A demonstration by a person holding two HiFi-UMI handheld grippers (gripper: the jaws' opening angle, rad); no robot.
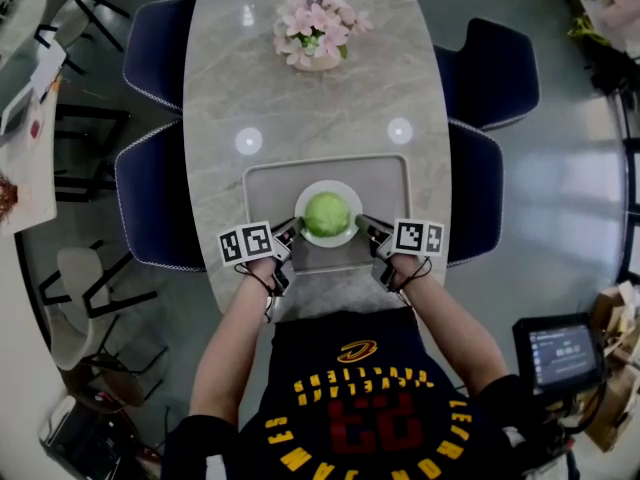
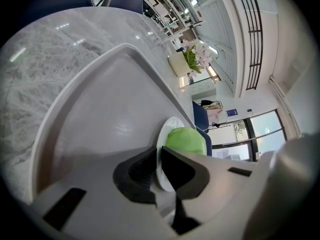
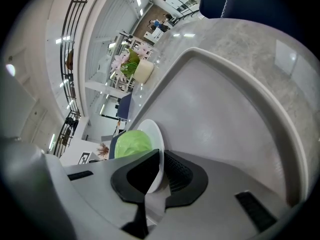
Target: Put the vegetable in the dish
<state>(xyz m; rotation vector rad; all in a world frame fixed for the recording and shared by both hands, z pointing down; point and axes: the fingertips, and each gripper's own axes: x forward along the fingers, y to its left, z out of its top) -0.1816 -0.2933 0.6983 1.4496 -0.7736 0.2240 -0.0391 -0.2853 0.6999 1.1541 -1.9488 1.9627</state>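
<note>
Jaws on both sides are clamped on the rim of the white dish (image 1: 330, 185): left gripper (image 2: 157, 156) on one edge, right gripper (image 3: 160, 155) on the opposite one. Between them the vegetable (image 1: 326, 214) sits in the dish, round, smooth, pale green. Ahead there's plenty of bare grey tray (image 1: 270, 183), then its raised lip, then the marble table (image 1: 230, 88).

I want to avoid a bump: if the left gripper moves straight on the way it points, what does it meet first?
The left gripper has its jaws on the rim of the dish; straight on, it would most likely press into the green vegetable just behind that rim.
</note>
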